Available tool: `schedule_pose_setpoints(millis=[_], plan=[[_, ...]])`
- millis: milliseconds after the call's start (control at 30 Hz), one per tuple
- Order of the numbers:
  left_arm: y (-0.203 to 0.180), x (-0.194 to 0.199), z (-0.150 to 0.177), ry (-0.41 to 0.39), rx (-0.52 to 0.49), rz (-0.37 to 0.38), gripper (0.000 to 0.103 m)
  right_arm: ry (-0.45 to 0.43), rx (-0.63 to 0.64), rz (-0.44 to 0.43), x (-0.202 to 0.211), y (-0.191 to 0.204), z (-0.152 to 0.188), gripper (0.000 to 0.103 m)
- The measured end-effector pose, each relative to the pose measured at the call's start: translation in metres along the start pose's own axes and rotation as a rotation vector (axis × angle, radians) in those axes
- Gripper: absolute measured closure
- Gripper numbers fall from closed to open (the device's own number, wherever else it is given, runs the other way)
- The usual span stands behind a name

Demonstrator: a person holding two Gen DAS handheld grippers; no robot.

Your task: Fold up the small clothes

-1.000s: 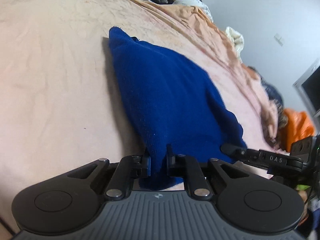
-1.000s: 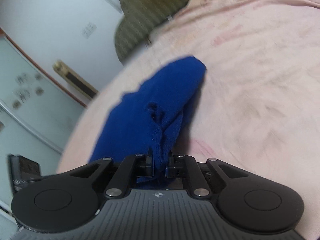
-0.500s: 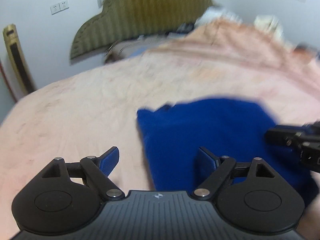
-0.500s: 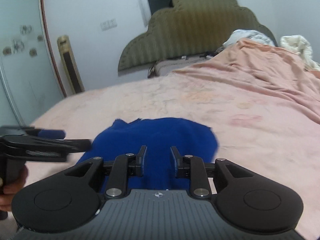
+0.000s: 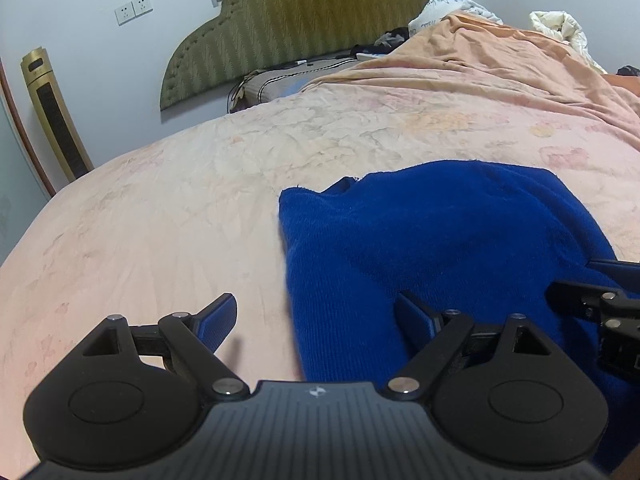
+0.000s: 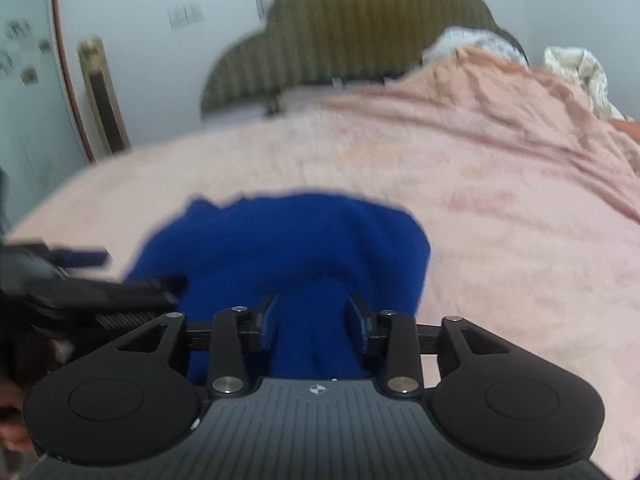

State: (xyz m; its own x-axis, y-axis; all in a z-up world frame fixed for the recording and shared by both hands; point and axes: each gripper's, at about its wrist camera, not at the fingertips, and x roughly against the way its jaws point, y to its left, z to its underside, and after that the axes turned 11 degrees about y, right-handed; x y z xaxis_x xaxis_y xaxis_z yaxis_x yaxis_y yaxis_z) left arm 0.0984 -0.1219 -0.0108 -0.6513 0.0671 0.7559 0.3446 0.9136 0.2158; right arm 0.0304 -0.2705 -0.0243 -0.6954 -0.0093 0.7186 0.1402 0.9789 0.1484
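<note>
A dark blue knit garment [image 5: 432, 248] lies folded over on the pink bedsheet [image 5: 168, 216]. It also shows in the right wrist view [image 6: 288, 248], blurred. My left gripper [image 5: 316, 316] is open and empty, just above the garment's near left edge. My right gripper [image 6: 312, 320] is open and empty over the garment's near edge. The right gripper shows at the right edge of the left wrist view [image 5: 600, 304]. The left gripper shows at the left of the right wrist view [image 6: 80, 276].
An olive padded headboard [image 5: 304, 20] stands at the far end of the bed. A rumpled orange blanket [image 5: 500, 64] and white bedding [image 5: 560, 28] lie at the far right. A gold tower fan [image 5: 56, 116] stands by the wall at left.
Both grippers let go of the blue garment, opened, and pulled back and up. The garment dropped flat onto the bed. The right gripper opened wider in the last half second.
</note>
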Motion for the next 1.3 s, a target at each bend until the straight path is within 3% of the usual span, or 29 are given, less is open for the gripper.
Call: schedule_pose_setpoints(millis=[267,367,467,500,633,700,800,933,967,1000,1067,1100,1133,1200,1300], plan=[[-0.002,0.003,0.001,-0.010,-0.011,-0.015,0.015,-0.009,-0.011,-0.017,0.005,0.001,0.005,0.053],[0.010,0.012,0.000,-0.063,0.005,-0.003,0.015,-0.024,-0.037,-0.042,0.010,-0.006,0.006,0.053],[0.034,0.009,-0.008,-0.065,0.044,0.026,0.010,-0.056,-0.086,-0.071,0.020,-0.027,0.004,0.035],[0.044,0.005,-0.012,-0.048,0.070,0.054,0.009,-0.058,-0.108,-0.067,0.022,-0.037,0.003,0.028],[0.082,-0.025,-0.025,0.062,0.222,0.294,0.009,-0.014,-0.184,-0.058,0.013,-0.073,-0.004,0.026],[0.092,-0.042,-0.031,0.112,0.284,0.425,0.009,0.047,-0.197,-0.147,-0.003,-0.084,-0.009,0.026],[0.095,-0.071,-0.040,0.180,0.357,0.598,0.009,0.107,-0.237,-0.366,-0.030,-0.093,-0.020,0.026],[0.085,-0.090,-0.057,0.162,0.367,0.680,0.010,0.136,-0.254,-0.538,-0.068,-0.097,-0.044,0.029],[0.083,-0.092,-0.060,0.156,0.369,0.697,0.016,0.147,-0.256,-0.580,-0.077,-0.099,-0.051,0.031],[0.081,-0.094,-0.063,0.149,0.367,0.707,0.036,0.158,-0.265,-0.624,-0.086,-0.100,-0.059,0.033],[0.073,-0.094,-0.068,0.138,0.319,0.666,0.061,0.170,-0.278,-0.670,-0.102,-0.103,-0.068,0.044],[0.069,-0.091,-0.069,0.123,0.280,0.629,0.075,0.176,-0.275,-0.661,-0.108,-0.102,-0.072,0.064],[0.066,-0.088,-0.068,0.096,0.241,0.600,0.078,0.186,-0.270,-0.635,-0.112,-0.101,-0.075,0.081],[0.063,-0.073,-0.064,0.024,0.178,0.570,0.081,0.185,-0.247,-0.601,-0.114,-0.098,-0.077,0.083],[0.058,-0.057,-0.064,-0.085,0.119,0.513,0.081,0.100,-0.129,-0.533,-0.091,-0.080,-0.079,0.084]])
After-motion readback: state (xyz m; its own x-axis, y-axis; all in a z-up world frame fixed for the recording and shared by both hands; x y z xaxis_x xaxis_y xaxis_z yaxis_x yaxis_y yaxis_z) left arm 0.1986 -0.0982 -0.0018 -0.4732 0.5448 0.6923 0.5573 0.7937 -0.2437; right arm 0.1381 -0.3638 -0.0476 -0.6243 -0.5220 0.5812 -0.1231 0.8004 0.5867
